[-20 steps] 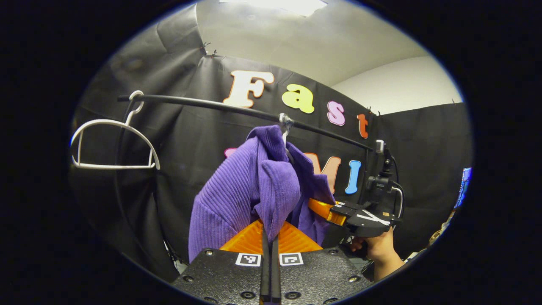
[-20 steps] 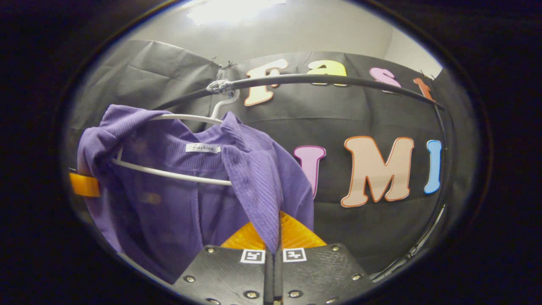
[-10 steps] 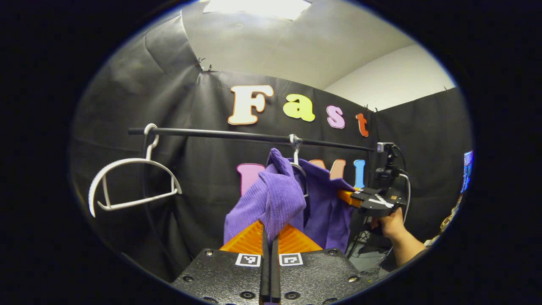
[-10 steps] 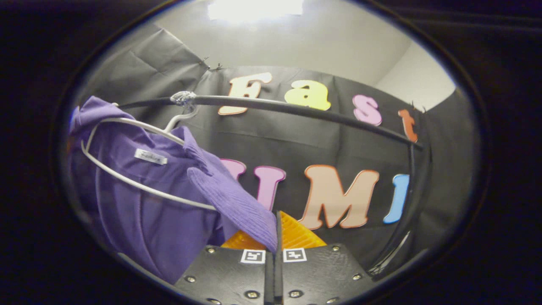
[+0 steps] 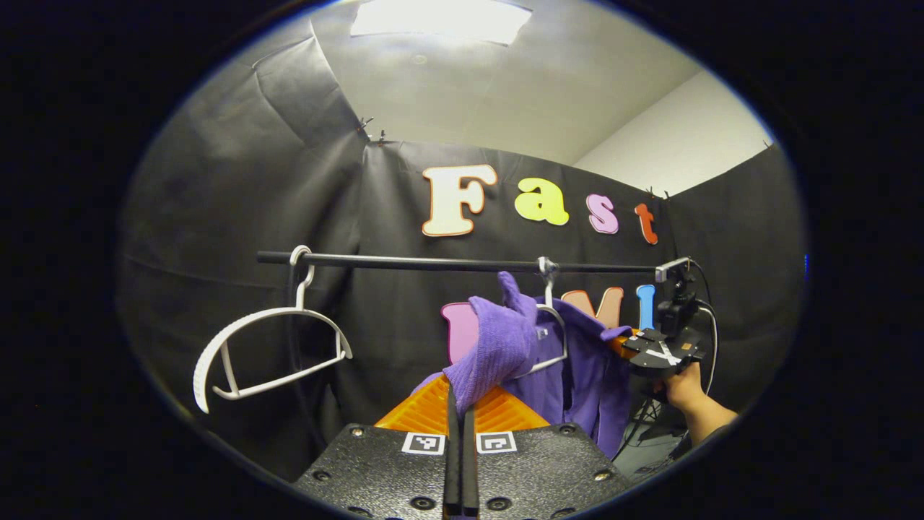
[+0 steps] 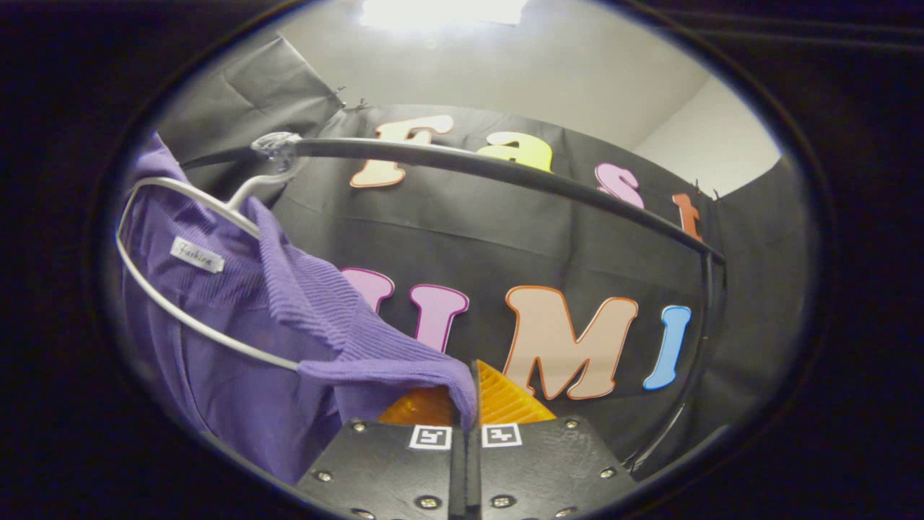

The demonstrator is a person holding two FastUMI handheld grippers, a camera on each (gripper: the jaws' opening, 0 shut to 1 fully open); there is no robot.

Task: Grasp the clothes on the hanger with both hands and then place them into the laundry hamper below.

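I had the left gripper clamped tight on a bunched fold of the purple ribbed-knit shirt, its two fingers pressed together with the cloth pinched between them, and the right gripper likewise closed on the opposite shoulder edge, fabric drawn taut toward each tool. The shirt hung draped over the white plastic hanger, whose hook sat on the black horizontal rail toward the rail's right end; in the left gripper view the right gripper showed at the shirt's far shoulder with the person's hand beneath it. A second, empty white hanger dangled near the rail's left end. My worry was plain: the collar looked to be looped over the hanger's shoulders, so a pull outward rather than up and off could drag the hanger along the rail, tip it, or unhook it, sending it down with the garment. Uneven pulling could also make the knit slip from one pinch, since each hold took only a small fold. The hamper lay below and out of sight, so lowering would be blind.
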